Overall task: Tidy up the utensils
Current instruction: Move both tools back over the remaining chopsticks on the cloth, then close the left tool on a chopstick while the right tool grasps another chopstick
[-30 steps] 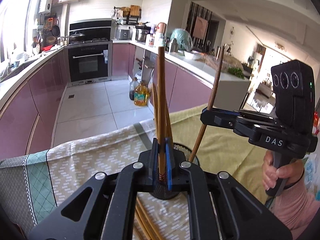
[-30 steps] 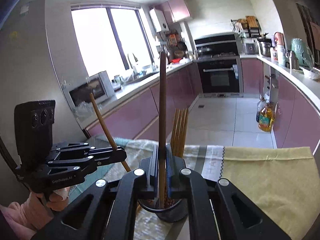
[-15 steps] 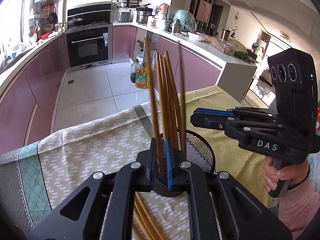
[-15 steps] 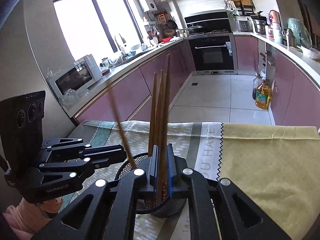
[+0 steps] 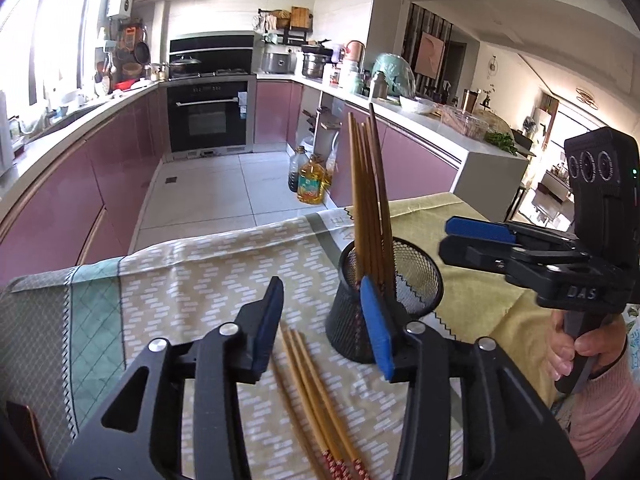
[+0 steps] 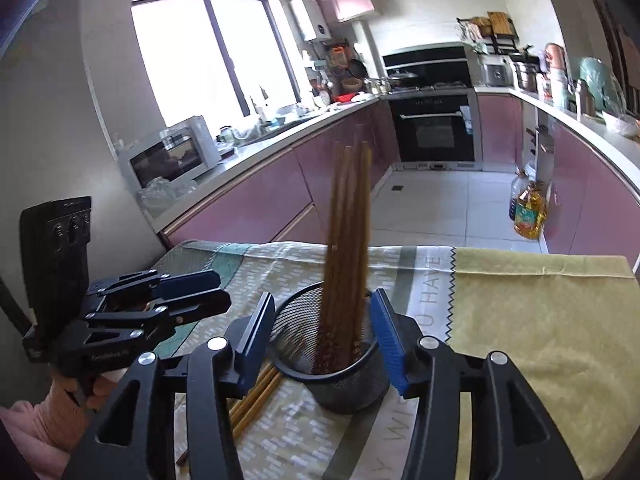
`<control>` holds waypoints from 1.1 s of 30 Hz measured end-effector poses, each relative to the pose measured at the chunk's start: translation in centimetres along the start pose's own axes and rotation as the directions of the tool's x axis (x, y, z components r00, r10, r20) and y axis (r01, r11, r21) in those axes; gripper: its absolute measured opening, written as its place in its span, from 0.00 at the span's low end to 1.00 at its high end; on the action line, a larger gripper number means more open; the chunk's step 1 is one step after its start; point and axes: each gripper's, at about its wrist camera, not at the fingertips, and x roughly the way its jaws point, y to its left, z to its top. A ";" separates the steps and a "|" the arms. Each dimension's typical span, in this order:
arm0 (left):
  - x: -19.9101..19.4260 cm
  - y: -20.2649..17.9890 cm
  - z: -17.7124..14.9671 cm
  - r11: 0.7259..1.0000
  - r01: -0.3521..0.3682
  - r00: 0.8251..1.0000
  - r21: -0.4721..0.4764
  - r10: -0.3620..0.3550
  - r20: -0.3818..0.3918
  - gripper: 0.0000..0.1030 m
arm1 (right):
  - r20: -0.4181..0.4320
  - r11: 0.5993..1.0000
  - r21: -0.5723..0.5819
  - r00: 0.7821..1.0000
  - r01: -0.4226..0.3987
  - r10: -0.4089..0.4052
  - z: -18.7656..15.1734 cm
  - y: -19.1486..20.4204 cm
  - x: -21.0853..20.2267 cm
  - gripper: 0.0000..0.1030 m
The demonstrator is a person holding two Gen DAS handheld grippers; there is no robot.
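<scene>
A black mesh cup (image 5: 384, 300) stands on the patterned tablecloth (image 5: 200, 276) and holds several brown chopsticks (image 5: 366, 200) upright. It also shows in the right wrist view (image 6: 340, 364), with the chopsticks (image 6: 348, 232) blurred. My left gripper (image 5: 324, 320) is open and empty, just left of the cup, above loose chopsticks (image 5: 312, 392) lying on the cloth. My right gripper (image 6: 322, 336) is open and empty, its jaws on either side of the cup. The loose chopsticks (image 6: 256, 396) lie left of the cup.
The table's far edge drops to a tiled kitchen floor (image 5: 224, 192) with oil bottles (image 5: 310, 178). Purple cabinets (image 6: 248, 200) and an oven (image 6: 434, 128) lie beyond. A yellow cloth (image 6: 540, 320) covers the table's right part.
Both grippers have opened and let go of their chopsticks, which now stand in the mesh cup. Both grippers have drawn back and lower.
</scene>
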 end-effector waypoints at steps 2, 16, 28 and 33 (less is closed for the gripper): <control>-0.8 0.6 -1.0 1.000 -0.020 1.000 0.000 0.020 0.002 0.41 | -0.002 0.999 -0.022 0.999 -0.034 0.034 -0.8 1.1 -0.5 0.57; 0.9 2.9 -9.5 0.995 -0.104 0.976 -0.005 0.101 -0.191 0.42 | -0.221 0.992 0.009 0.967 -0.127 0.126 -8.4 4.9 4.6 0.60; 2.5 1.5 -11.0 0.995 -0.099 0.962 0.031 0.103 -0.253 0.48 | -0.255 0.996 0.021 0.963 -0.083 0.086 -10.0 6.0 5.8 0.63; 3.2 1.3 -11.2 0.993 -0.110 0.956 0.039 0.117 -0.269 0.49 | -0.258 0.997 0.014 0.963 -0.072 0.073 -10.0 6.2 5.7 0.63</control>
